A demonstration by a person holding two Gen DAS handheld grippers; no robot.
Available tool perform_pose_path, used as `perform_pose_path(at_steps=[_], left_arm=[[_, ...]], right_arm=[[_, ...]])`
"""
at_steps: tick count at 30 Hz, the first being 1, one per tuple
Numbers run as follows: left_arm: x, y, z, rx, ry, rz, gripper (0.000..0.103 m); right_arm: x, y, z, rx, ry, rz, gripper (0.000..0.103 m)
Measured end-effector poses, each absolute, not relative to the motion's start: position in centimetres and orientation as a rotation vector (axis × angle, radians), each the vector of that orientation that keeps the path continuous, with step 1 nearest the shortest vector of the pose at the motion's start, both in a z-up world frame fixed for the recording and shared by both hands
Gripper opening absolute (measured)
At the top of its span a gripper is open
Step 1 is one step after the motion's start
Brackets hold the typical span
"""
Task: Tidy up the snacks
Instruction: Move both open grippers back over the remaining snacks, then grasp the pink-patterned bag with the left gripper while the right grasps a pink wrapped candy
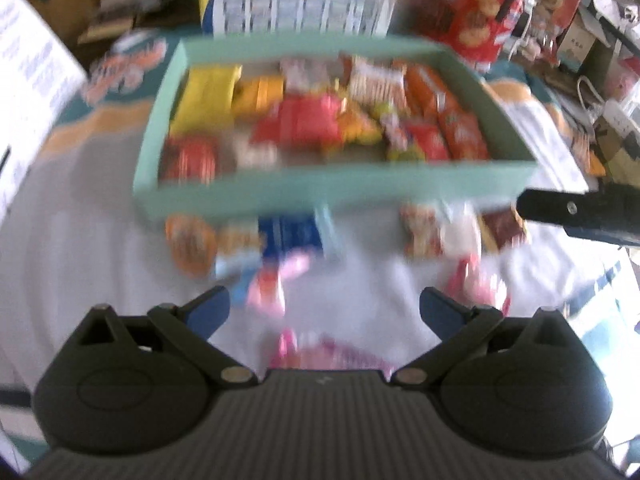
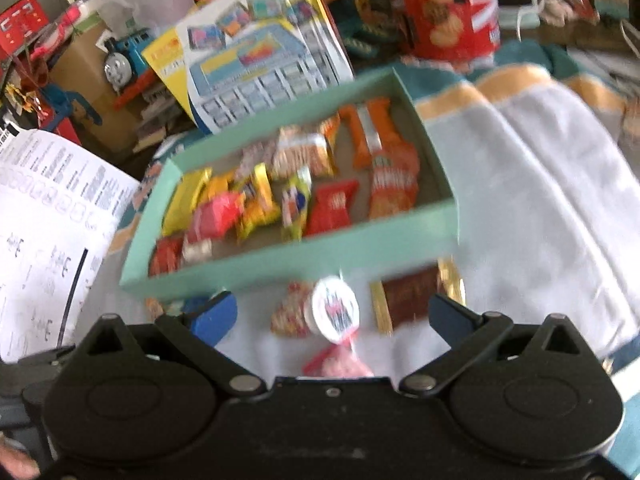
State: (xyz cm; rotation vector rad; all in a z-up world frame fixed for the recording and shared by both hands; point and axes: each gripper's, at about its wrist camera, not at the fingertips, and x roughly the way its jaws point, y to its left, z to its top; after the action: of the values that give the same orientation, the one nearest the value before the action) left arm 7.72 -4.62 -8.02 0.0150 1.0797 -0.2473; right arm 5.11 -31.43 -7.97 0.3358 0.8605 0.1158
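Observation:
A mint green box [image 1: 280,194] holds several snack packets in yellow, red and orange; it also shows in the right wrist view [image 2: 304,256]. Loose snacks lie on the white cloth in front of it: an orange round pack [image 1: 190,244], a blue pack [image 1: 290,234], pink packets [image 1: 268,292], a white round cup [image 2: 334,314], a brown bar [image 2: 412,296]. My left gripper [image 1: 325,310] is open and empty above the pink packets. My right gripper [image 2: 332,314] is open and empty over the cup; part of it shows in the left wrist view [image 1: 580,210]. Both views are blurred.
A white and teal cloth [image 2: 540,184] covers the table. Behind the box stand a blue printed toy box [image 2: 256,64], a red biscuit tin [image 2: 452,8] and toys. A printed paper sheet [image 2: 48,216] lies at the left.

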Motion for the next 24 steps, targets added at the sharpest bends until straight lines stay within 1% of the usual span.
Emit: perform_pose_path(at_steps=[2, 3, 4, 5, 6, 7, 9, 10, 11, 13, 14, 15, 16, 17, 20, 23, 24], left_arm=[[6.5, -4.2, -8.7, 0.004, 1.111, -0.251, 0.103], [5.8, -4.0, -9.1, -0.007, 1.129, -0.250, 0.103], [5.4, -3.8, -9.5, -0.017, 1.147, -0.248, 0.103], [5.1, -3.7, -10.0, -0.029, 1.167, -0.245, 0.103], [4.9, -3.6, -10.4, -0.045, 1.189, -0.242, 0.103], [4.9, -3.5, -10.9, -0.061, 1.209, -0.237, 0.103], [4.9, -3.3, -11.6, -0.089, 1.234, -0.220, 0.103], [4.8, -3.3, -11.8, -0.097, 1.238, -0.215, 0.103], [4.7, -3.2, -11.9, -0.103, 1.239, -0.213, 0.103], [4.7, -3.4, -12.0, -0.107, 1.243, -0.208, 0.103], [4.7, -3.4, -12.0, -0.108, 1.243, -0.207, 0.103], [4.8, -3.4, -12.1, -0.112, 1.246, -0.206, 0.103], [4.8, -3.5, -12.1, -0.117, 1.247, -0.203, 0.103], [4.9, -3.6, -12.2, -0.120, 1.247, -0.201, 0.102], [5.7, -4.4, -12.3, -0.115, 1.239, -0.186, 0.098], [6.3, -5.5, -12.2, -0.099, 1.227, -0.185, 0.092], [6.4, -6.1, -12.2, -0.081, 1.216, -0.184, 0.086]], right_arm=[[4.4, -31.5, -9.1, 0.352, 0.867, 0.120, 0.103], [4.2, -31.3, -9.5, 0.347, 0.864, 0.122, 0.101], [3.9, -31.1, -9.9, 0.346, 0.883, 0.130, 0.096], [3.8, -30.8, -10.3, 0.326, 0.889, 0.139, 0.093], [3.8, -30.6, -10.6, 0.314, 0.898, 0.148, 0.085], [3.9, -30.4, -11.0, 0.301, 0.909, 0.160, 0.075], [4.4, -29.7, -11.7, 0.276, 0.928, 0.177, 0.064], [4.6, -29.3, -12.0, 0.262, 0.934, 0.180, 0.059], [4.7, -29.0, -12.4, 0.244, 0.936, 0.184, 0.058], [4.8, -28.4, -13.1, 0.216, 0.950, 0.191, 0.051], [4.6, -28.3, -13.4, 0.213, 0.961, 0.200, 0.051], [4.3, -28.1, -13.4, 0.196, 0.954, 0.208, 0.048], [4.1, -27.9, -13.4, 0.182, 0.961, 0.222, 0.037], [3.7, -27.7, -13.4, 0.171, 0.967, 0.232, 0.029], [2.5, -27.6, -13.3, 0.152, 0.960, 0.236, 0.028], [1.2, -28.3, -13.4, 0.173, 0.943, 0.222, 0.028], [0.9, -28.6, -13.5, 0.182, 0.941, 0.217, 0.028]])
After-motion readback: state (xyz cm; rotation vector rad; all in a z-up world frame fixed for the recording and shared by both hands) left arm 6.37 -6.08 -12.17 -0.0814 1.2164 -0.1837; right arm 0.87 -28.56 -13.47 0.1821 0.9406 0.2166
